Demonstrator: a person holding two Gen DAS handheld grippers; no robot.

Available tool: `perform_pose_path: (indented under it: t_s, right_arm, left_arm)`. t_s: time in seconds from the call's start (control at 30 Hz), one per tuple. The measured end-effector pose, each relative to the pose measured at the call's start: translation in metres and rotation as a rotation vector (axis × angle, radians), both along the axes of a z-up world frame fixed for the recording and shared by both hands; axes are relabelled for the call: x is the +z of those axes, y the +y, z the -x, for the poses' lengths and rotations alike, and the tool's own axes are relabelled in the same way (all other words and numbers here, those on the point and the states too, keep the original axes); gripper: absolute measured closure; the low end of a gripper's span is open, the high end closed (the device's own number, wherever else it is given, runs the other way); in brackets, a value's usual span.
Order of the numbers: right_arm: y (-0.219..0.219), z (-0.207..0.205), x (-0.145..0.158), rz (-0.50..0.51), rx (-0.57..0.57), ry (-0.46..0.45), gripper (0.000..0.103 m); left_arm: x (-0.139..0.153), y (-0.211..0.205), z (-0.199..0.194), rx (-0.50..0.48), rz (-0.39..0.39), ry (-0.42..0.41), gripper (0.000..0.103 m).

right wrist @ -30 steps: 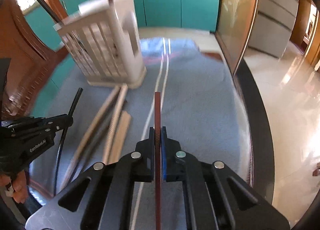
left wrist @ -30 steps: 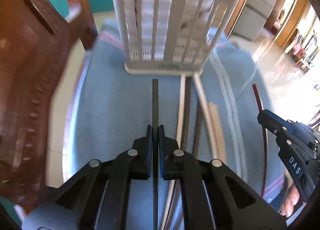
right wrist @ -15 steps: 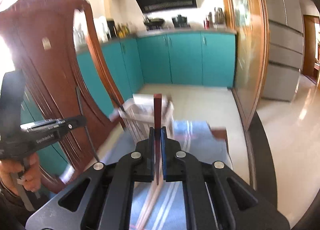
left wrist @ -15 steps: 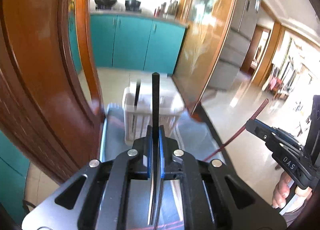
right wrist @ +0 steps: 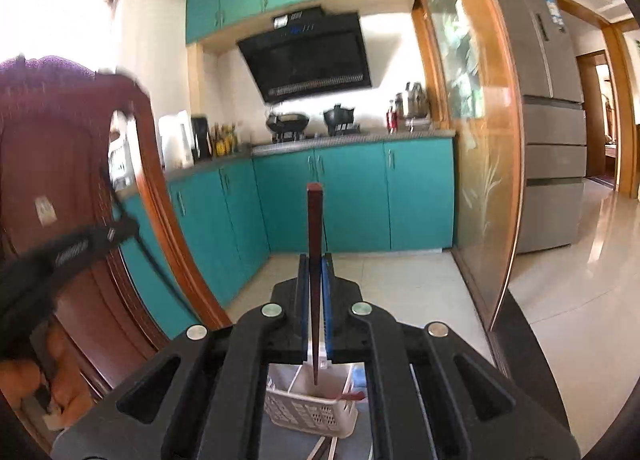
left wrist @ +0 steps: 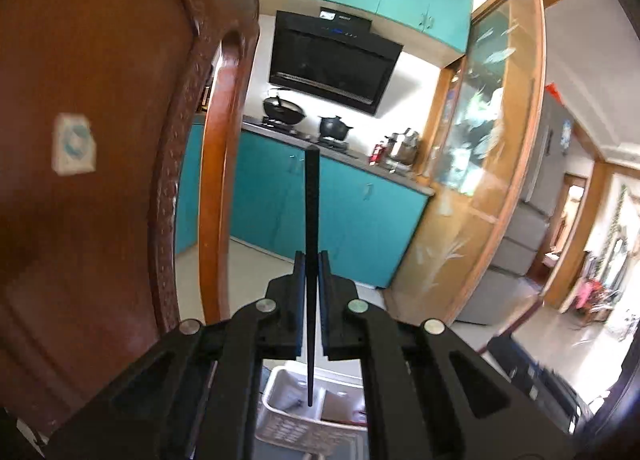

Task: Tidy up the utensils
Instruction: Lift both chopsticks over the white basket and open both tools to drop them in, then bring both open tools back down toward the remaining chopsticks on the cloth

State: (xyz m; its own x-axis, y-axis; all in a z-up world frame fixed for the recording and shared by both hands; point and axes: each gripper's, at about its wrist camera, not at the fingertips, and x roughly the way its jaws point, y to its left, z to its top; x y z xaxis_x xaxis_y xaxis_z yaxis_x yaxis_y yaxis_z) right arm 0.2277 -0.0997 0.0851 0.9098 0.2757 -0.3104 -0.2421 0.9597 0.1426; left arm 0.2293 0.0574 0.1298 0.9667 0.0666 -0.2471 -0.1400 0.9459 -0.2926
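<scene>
My left gripper (left wrist: 311,260) is shut on a black chopstick (left wrist: 311,219) held upright; its lower tip hangs over the white slotted utensil basket (left wrist: 288,416) seen below between the gripper's arms. My right gripper (right wrist: 316,262) is shut on a dark red chopstick (right wrist: 315,227), also upright, with its lower tip over the same basket (right wrist: 304,416). Another reddish chopstick end (right wrist: 352,395) sticks out of the basket. The left gripper (right wrist: 120,234) with its black chopstick shows blurred at the left of the right wrist view.
A carved wooden chair back (left wrist: 100,139) rises close on the left. More chopsticks (right wrist: 326,448) lie on the blue cloth in front of the basket. Teal kitchen cabinets (right wrist: 320,195), a glass partition (right wrist: 472,163) and a fridge (right wrist: 552,139) stand behind.
Both grippers have tilted up from the table and risen above the basket, turning their chopsticks upright. The basket moved from ahead of the grippers to below them.
</scene>
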Motion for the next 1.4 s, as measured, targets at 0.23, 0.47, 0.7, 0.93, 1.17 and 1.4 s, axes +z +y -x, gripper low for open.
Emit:
perform_pose_path:
  t_s: [0.23, 0.47, 0.7, 0.93, 1.17, 1.4]
  right_arm:
    - [0.007, -0.009, -0.047, 0.01, 0.031, 0.081, 0.097]
    - [-0.008, 0.008, -0.045, -0.018, 0.014, 0.052, 0.093]
    - [-0.059, 0.074, -0.03, -0.137, 0.065, -0.022, 0.077]
    - [-0.077, 0.081, -0.146, -0.09, -0.013, 0.342, 0.06]
    - [-0.031, 0.058, -0.235, 0.039, 0.054, 0.703, 0.06]
    - [-0.003, 0.066, -0.243, 0.225, 0.035, 0.685, 0.054]
  left_arm:
    - [-0.049, -0.01, -0.028, -0.024, -0.059, 0.079, 0.096]
    - [-0.076, -0.012, -0.031, -0.055, -0.053, 0.135, 0.096]
    - [-0.08, -0.009, -0.003, -0.121, -0.003, 0.169, 0.077]
    - [-0.168, -0.038, 0.047, -0.228, -0.143, 0.403, 0.049]
    - [-0.262, -0.056, 0.059, -0.326, -0.234, 0.7, 0.035]
    - [-0.287, -0.055, 0.066, -0.35, -0.268, 0.771, 0.017]
